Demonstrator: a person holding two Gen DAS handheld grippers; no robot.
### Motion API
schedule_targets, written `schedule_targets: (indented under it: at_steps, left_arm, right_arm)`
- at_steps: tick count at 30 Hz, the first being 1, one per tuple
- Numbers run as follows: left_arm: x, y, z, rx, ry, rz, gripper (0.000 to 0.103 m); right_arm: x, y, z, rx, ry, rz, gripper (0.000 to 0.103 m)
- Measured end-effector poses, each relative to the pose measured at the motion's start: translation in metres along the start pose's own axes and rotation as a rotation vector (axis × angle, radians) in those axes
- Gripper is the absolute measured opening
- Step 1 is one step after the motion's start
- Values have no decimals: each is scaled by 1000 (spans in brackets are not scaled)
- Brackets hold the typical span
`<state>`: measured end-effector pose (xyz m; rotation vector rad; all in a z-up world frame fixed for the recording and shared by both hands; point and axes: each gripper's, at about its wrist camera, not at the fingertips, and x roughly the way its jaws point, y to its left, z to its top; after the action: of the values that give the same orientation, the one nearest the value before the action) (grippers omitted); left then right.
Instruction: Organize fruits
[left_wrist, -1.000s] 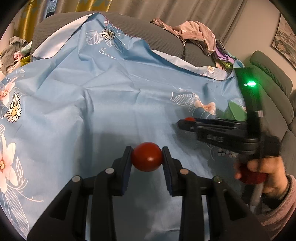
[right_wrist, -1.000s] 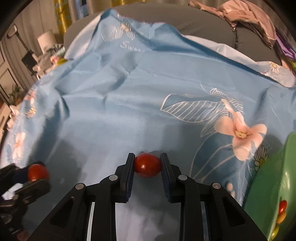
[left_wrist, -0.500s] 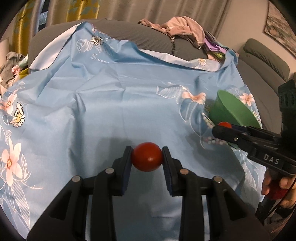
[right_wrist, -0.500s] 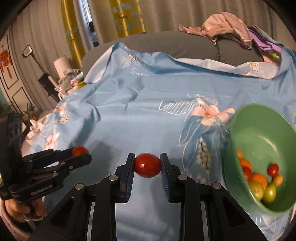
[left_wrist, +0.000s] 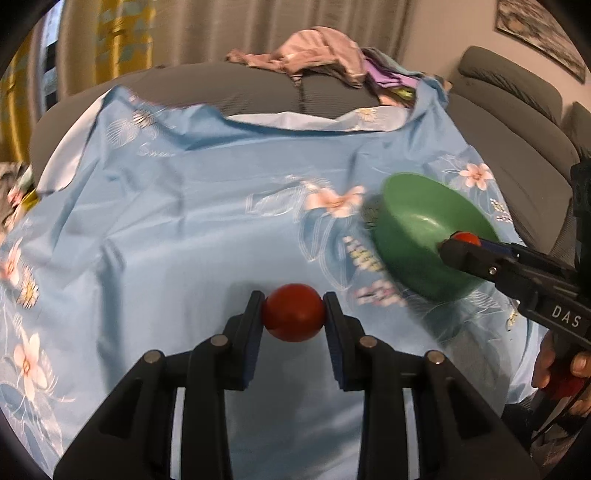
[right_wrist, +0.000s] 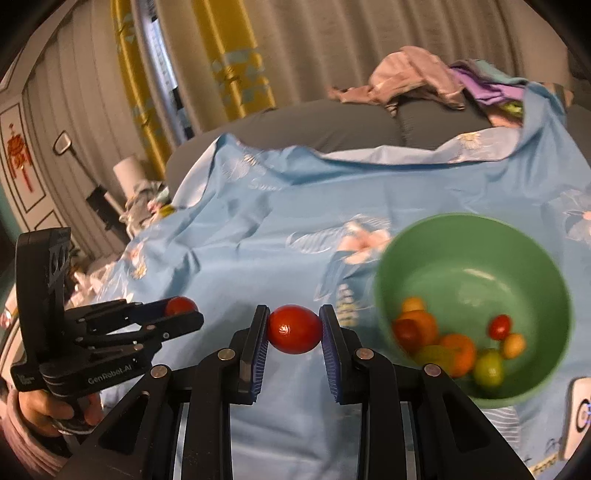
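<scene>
My left gripper (left_wrist: 293, 314) is shut on a round red tomato (left_wrist: 293, 312), held above the blue flowered sheet (left_wrist: 192, 221). My right gripper (right_wrist: 294, 330) is shut on an oval red tomato (right_wrist: 294, 328). A green bowl (right_wrist: 476, 240) lies to the right of it, holding several small red, orange and green fruits (right_wrist: 454, 347). In the left wrist view the green bowl (left_wrist: 413, 221) stands at the right, with the right gripper (left_wrist: 463, 245) and its tomato over the bowl's near rim. In the right wrist view the left gripper (right_wrist: 181, 312) shows at lower left with its tomato.
The sheet covers a grey sofa (left_wrist: 221, 85) with a heap of clothes (left_wrist: 321, 55) on its back. Yellow curtains (right_wrist: 236, 55) hang behind. A second grey sofa (left_wrist: 517, 122) stands at the right. A person's hand (right_wrist: 48, 410) holds the left gripper.
Both grippers rose and moved right with their tomatoes. The green bowl came fully into both views, and the right gripper now hovers at its rim.
</scene>
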<state>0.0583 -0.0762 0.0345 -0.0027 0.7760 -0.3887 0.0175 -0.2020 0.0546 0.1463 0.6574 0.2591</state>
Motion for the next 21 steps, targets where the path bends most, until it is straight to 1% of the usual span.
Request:
schedule_targets:
  at_steps: [8, 9, 15, 16, 18, 20, 21]
  left_arm:
    - [21, -55, 25, 77, 2, -50, 32]
    - [24, -62, 29, 88, 2, -57, 31]
    - [40, -86, 45, 128, 4, -88, 31]
    - [44, -88, 47, 131, 11, -93, 31]
    - [53, -86, 53, 103, 35, -119, 31]
    - [53, -74, 55, 59, 27, -139, 31]
    - [52, -61, 55, 33, 28, -139, 36]
  right_arm:
    - [-28, -50, 3, 47, -33, -78, 29]
    - [-30, -55, 3, 52, -34, -84, 29]
    - [-35, -80, 2, 78, -40, -108, 29]
    - [-34, -84, 2, 85, -40, -110, 29]
    - [-34, -91, 1, 100, -40, -115, 29]
    - [-34, -96, -1, 116, -39, -108, 29]
    - [-33, -97, -2, 118, -38, -98, 29]
